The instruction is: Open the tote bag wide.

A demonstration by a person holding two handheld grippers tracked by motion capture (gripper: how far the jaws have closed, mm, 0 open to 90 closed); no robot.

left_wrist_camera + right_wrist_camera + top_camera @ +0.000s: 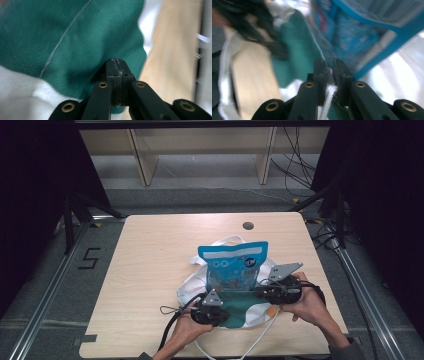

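Both grippers clamp the bag's green band (pixel 239 306): left gripper (pixel 216 316) pinching its near-left edge, right gripper (pixel 260 292) nipping cloth and cord beside the blue snack pouch (pixel 232 265).

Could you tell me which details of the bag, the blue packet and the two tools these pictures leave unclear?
- Blue packet: print too small in the high view, blurred in the right gripper view.
- Left tool: its shut jaws hide any pinched green fabric.
- Right tool: white cord runs off the bottom edge.
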